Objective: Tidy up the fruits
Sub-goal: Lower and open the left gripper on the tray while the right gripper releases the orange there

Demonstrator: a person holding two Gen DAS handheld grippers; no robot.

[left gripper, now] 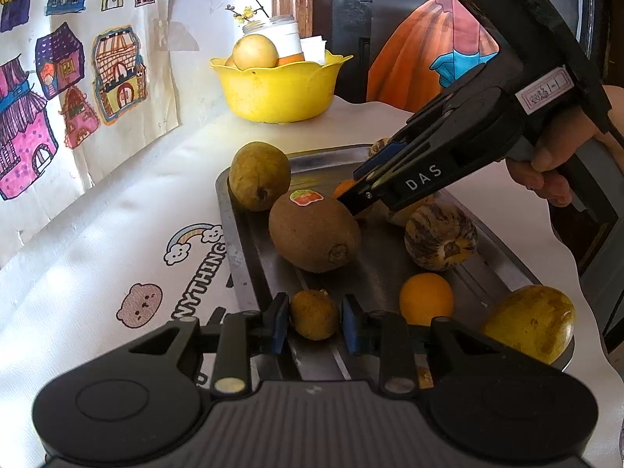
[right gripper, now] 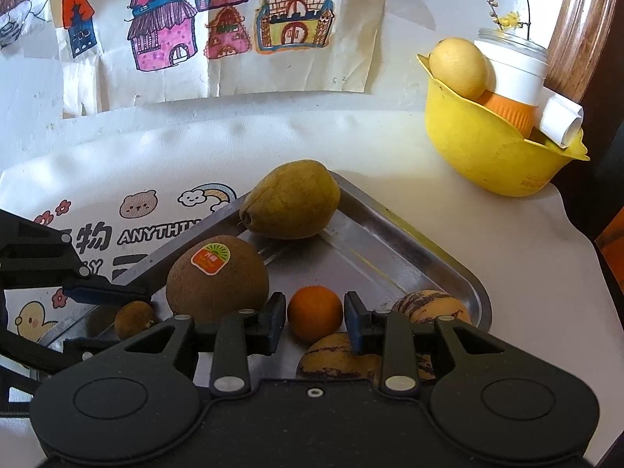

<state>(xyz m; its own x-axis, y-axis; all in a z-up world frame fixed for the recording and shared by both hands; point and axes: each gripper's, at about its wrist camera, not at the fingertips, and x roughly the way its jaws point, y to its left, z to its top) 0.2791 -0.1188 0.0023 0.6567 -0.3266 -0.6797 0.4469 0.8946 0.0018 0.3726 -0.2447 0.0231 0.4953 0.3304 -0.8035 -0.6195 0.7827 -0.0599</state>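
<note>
With both claws held open and empty, the left gripper (left gripper: pixel 315 325) around a small brown fruit (left gripper: pixel 314 314) and the right gripper (right gripper: pixel 315 321) around a small orange (right gripper: pixel 315 313), either round fruit could be pushed away on the smooth metal tray (right gripper: pixel 390 241) if the fingers are closed off-centre.

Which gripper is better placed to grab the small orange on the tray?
Probably the right gripper: its open fingers already bracket the small orange on the metal tray. The left gripper is open around a small brown fruit instead.
</note>
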